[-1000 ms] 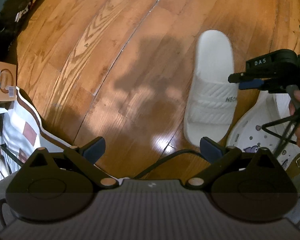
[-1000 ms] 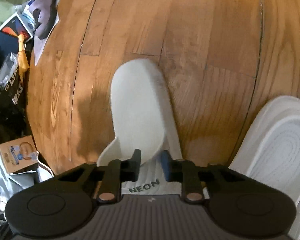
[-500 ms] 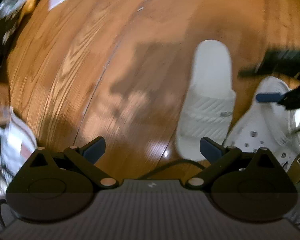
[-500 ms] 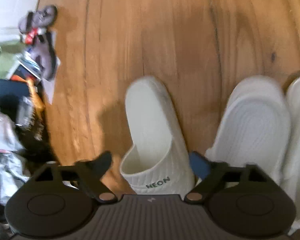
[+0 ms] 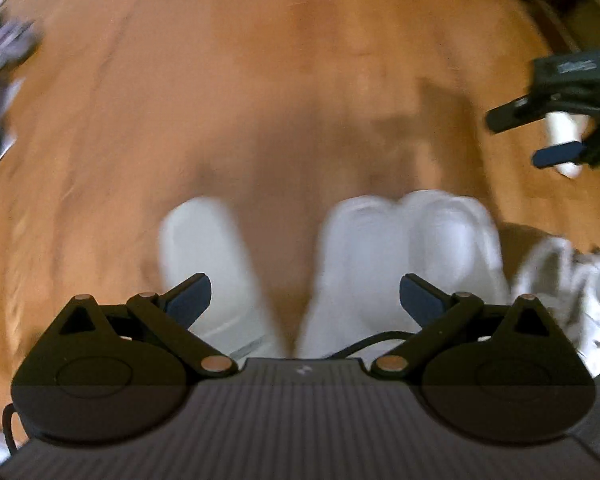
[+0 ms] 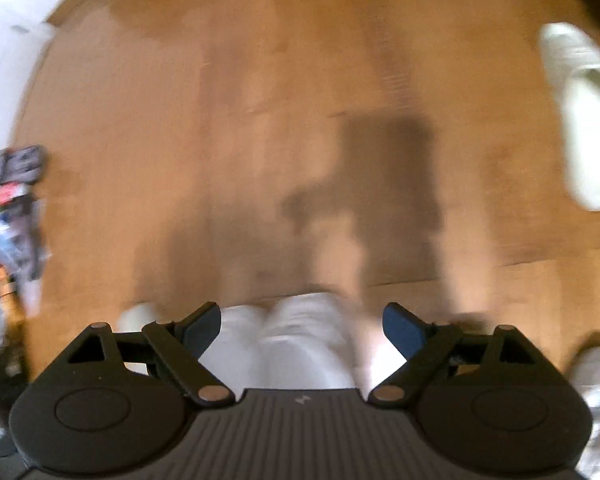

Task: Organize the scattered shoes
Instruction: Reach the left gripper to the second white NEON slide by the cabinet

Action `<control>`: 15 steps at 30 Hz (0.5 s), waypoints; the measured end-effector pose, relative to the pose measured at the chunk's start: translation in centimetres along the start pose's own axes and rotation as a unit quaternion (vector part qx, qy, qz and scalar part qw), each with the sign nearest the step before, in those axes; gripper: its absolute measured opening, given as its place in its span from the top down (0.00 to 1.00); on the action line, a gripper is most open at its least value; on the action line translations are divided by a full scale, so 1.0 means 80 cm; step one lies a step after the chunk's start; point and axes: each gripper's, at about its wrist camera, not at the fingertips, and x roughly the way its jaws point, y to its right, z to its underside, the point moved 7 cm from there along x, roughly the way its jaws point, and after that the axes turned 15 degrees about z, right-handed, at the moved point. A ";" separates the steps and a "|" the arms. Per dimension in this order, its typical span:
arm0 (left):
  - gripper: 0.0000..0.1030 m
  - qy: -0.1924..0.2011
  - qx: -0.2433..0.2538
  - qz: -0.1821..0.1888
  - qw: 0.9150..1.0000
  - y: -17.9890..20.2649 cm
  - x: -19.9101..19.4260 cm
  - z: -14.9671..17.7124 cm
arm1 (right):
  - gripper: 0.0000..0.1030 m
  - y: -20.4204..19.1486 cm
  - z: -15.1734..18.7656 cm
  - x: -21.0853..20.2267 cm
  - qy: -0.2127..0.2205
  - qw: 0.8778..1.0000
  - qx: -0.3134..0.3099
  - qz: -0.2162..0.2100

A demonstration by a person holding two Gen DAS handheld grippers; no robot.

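Both of my cameras look steeply down at the orange-brown wooden plank floor, and both pictures are smeared by motion, so I can give shapes better than details.

My left gripper has its jaws spread wide with nothing held; the blue pads stand clear above the shoes. Below them lies a white slide sandal on the left, and just beside it to the right a pair of white rounded clogs side by side, touching each other. Further right sits a white patterned shoe, though the blur leaves me unsure of its kind.

My right gripper is also wide open and empty, its pads apart with the white footwear beneath. I can see it from the left camera as well, at the right edge, raised off the floor. Well apart from the grouped shoes, a lone white sneaker lies near the right edge of the right view. A heap of dark mixed clutter sits at the floor's left margin.
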 end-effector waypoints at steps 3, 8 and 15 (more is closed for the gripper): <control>0.01 -0.007 0.030 0.035 0.999 0.047 0.040 -0.033 | 0.14 0.049 -0.007 -0.002 0.021 0.998 0.033 0.053; 0.06 -0.042 0.177 -0.056 0.982 0.127 0.104 -0.097 | 0.14 0.140 -0.031 -0.019 0.094 0.991 0.018 0.095; 0.04 -0.004 0.183 0.028 0.983 0.234 0.201 -0.190 | 0.38 0.247 -0.026 0.011 0.107 0.978 0.158 0.089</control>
